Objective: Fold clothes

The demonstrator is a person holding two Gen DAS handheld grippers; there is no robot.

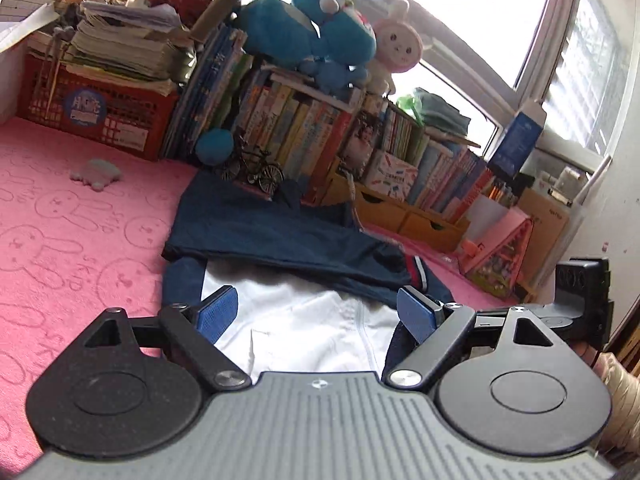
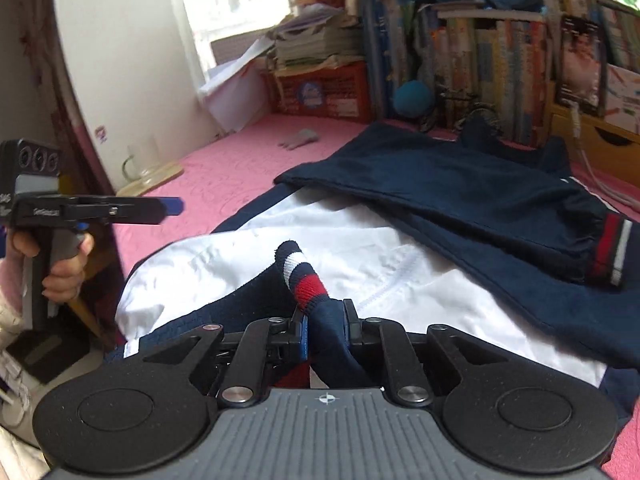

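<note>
Your right tongs [image 2: 325, 326] are pinching the striped cuff [image 2: 302, 276] of the navy-and-white jacket [image 2: 360, 248], which is lying on the pink bed [image 2: 208, 168]. Your left tongs [image 1: 316, 314] are hanging spread and empty. Carry the sleeve toward 12 o'clock, across the white panel, keeping it flat.

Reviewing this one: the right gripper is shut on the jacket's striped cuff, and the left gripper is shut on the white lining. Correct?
Not quite. The left gripper is open, holding nothing, its fingers wide apart above the white lining, as the left wrist view shows. The right gripper is indeed shut on the striped cuff.
</note>
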